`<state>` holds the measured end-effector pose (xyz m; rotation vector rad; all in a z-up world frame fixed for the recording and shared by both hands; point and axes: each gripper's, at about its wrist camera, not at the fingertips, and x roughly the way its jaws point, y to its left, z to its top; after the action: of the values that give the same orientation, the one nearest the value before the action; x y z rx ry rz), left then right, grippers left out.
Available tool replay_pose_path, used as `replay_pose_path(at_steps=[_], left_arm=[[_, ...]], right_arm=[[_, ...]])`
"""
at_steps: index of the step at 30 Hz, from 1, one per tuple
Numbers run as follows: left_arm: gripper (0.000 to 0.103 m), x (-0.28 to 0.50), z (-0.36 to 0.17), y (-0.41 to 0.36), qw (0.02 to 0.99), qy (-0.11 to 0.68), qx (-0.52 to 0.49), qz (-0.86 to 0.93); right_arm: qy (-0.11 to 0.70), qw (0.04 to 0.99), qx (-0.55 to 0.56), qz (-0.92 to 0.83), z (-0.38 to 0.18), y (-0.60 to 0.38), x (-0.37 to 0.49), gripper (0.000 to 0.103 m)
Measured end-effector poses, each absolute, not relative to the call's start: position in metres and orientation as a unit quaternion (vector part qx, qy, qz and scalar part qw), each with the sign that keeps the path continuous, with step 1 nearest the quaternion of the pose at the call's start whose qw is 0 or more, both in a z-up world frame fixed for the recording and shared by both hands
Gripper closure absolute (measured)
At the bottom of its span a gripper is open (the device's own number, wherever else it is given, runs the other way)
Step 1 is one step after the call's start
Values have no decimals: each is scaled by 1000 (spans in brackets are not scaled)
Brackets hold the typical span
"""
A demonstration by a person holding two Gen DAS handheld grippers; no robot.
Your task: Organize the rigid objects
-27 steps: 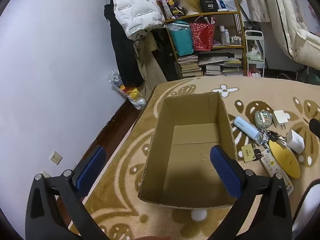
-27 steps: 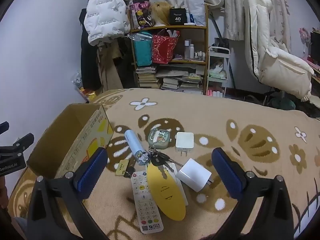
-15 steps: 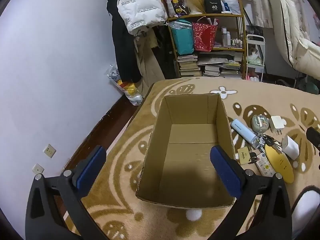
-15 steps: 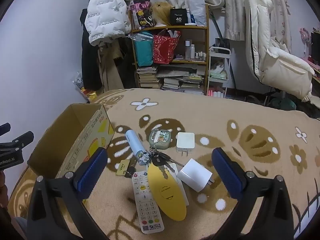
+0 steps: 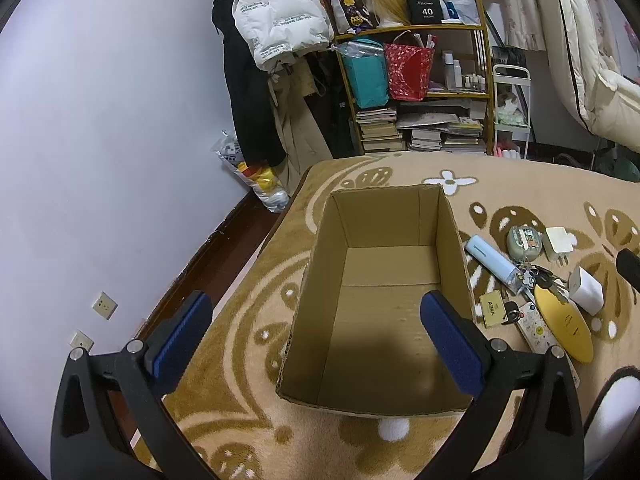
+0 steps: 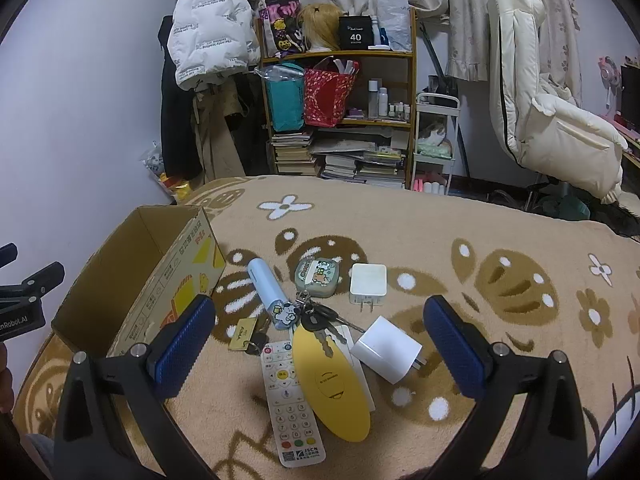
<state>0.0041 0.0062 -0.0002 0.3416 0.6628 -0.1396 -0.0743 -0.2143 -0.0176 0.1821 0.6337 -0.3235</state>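
Left view has pulled back and up over the last second: the open brown cardboard box (image 5: pixel 384 304) now shows whole and smaller, more of the purple wall and skirting in frame. Right view barely shifted. Nothing picked, nothing in the box; the task reads as at its very start, both tools lining up.

Left gripper (image 5: pixel 316 336): jaws released, spread wide, empty. The box sits straight ahead and below between them, its floor bare.

Right gripper (image 6: pixel 320 344): jaws released, wide, empty. The clutter lies on the tan flower-patterned blanket (image 6: pixel 480 232) just ahead, between the jaws:
- white TV remote (image 6: pixel 290 404) and yellow oval plastic case (image 6: pixel 332 384), side by side, nearest
- white cube charger (image 6: pixel 386 350), right of the case
- bunch of keys (image 6: pixel 320 320), pale blue cylinder (image 6: pixel 266 286), brass tag (image 6: pixel 242 334)
- green round pouch (image 6: pixel 318 278) and flat white plug adapter (image 6: pixel 368 284), farthest

Box stands left of the pile, near the blue cylinder.
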Motion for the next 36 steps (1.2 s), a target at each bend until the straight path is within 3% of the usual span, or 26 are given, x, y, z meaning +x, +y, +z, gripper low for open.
replay_pose_path(at_steps=[36], left_arm=[[0,5,0,6,928,325,172,-66]], right_arm=[[309,934,84,-162,-18,-213,-75,0]])
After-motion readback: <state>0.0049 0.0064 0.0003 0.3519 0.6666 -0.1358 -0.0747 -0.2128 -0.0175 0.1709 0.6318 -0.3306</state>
